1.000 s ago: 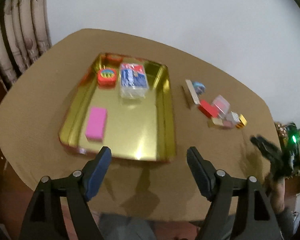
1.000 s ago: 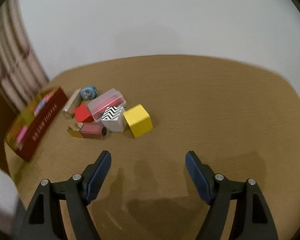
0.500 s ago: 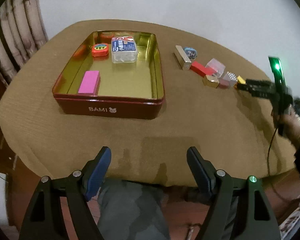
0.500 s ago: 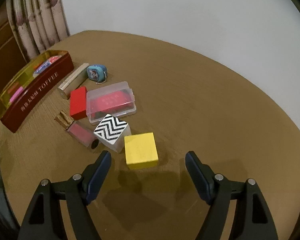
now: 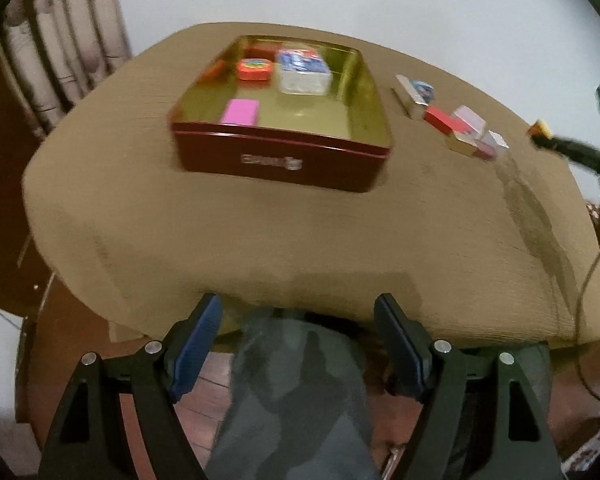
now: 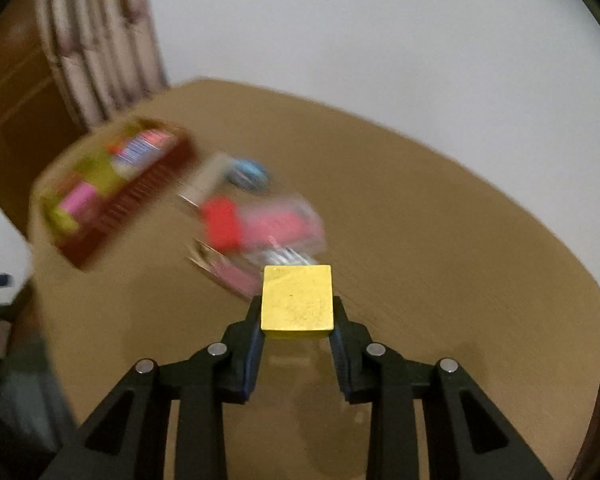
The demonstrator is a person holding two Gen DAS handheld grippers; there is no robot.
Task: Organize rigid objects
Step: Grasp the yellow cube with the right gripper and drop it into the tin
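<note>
Two jaws of my right gripper are clenched on the yellow wooden cube, held above the brown bench. My left gripper hangs released off the bench's near edge, facing the red metal tin.

A round table under a tan woven cloth stands before a plain white wall. Pale patterned curtains hang at the left, above a reddish wooden floor.

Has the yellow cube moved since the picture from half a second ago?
Yes. The yellow cube, which lay beside the zigzag block on the table, is now clamped in the right gripper, apparently raised above the table.
</note>
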